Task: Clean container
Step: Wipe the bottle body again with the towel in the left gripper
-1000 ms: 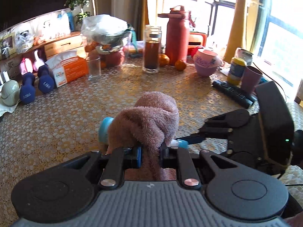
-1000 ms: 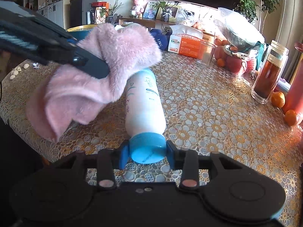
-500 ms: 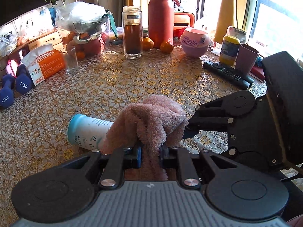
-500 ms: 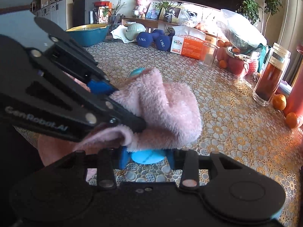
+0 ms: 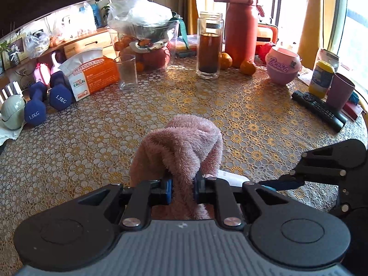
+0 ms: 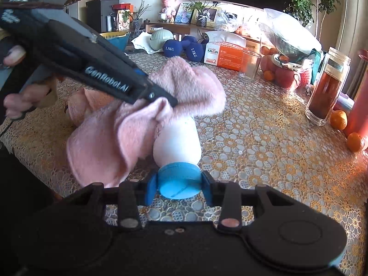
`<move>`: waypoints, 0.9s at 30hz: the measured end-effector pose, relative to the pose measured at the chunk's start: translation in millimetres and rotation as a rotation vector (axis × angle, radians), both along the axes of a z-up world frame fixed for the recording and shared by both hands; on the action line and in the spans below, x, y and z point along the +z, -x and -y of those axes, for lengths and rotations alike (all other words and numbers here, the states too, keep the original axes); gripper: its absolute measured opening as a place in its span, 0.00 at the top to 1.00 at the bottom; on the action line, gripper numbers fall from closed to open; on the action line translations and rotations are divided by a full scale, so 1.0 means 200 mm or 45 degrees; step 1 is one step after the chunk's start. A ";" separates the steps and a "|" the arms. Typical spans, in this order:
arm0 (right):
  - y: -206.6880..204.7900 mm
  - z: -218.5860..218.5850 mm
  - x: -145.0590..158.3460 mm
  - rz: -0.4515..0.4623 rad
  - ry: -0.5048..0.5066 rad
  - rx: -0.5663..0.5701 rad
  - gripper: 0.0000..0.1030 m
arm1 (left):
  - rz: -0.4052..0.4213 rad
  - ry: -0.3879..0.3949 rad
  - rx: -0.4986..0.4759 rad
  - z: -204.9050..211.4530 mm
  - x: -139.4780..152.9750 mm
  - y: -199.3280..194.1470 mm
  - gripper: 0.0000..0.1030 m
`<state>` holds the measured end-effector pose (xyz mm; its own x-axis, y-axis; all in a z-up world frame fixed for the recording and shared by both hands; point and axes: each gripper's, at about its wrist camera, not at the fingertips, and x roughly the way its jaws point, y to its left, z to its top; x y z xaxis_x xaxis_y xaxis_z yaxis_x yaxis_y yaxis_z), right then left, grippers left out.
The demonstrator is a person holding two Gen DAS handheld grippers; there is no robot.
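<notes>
A white bottle (image 6: 178,142) with a blue cap (image 6: 178,179) lies on its side on the lace-covered table (image 6: 264,138). My right gripper (image 6: 178,187) is shut on the cap. My left gripper (image 5: 182,187) is shut on a fluffy pink cloth (image 5: 184,142), which drapes over the far half of the bottle (image 5: 232,179) and hides it. In the right wrist view the left gripper (image 6: 173,102) reaches in from the upper left with the cloth (image 6: 128,126) bunched over the bottle's body. A hand (image 6: 20,99) holds its handle.
The far side of the table holds a glass jar of dark liquid (image 5: 209,46), a red flask (image 5: 241,25), oranges (image 5: 248,67), a pink pot (image 5: 283,65), a tumbler (image 5: 126,72), a tissue box (image 5: 92,73), blue dumbbells (image 5: 46,101) and remotes (image 5: 319,110).
The cloth has slid from the cap end along the bottle to its far half, so the cap and near body show again. The right gripper keeps its hold.
</notes>
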<state>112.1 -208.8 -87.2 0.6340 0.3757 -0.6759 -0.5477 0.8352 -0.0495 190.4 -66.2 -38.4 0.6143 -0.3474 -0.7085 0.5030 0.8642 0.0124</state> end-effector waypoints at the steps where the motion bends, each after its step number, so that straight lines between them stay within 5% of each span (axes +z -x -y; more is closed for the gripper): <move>1: 0.00 0.00 0.00 0.000 -0.002 -0.001 0.62 | 0.006 -0.004 0.014 -0.01 0.00 -0.02 0.84; 15: 0.00 0.06 0.01 -0.028 -0.060 -0.054 0.62 | 0.034 -0.068 0.156 -0.15 0.00 -0.08 0.84; 27: -0.03 0.09 0.01 -0.058 -0.120 -0.072 0.62 | 0.068 -0.021 -0.218 0.08 0.07 0.28 0.84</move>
<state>117.6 -227.7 -86.0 0.6253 0.4034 -0.6680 -0.4996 0.8646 0.0544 134.6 -81.7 -24.2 0.5838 -0.4388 -0.6831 0.6412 0.7653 0.0563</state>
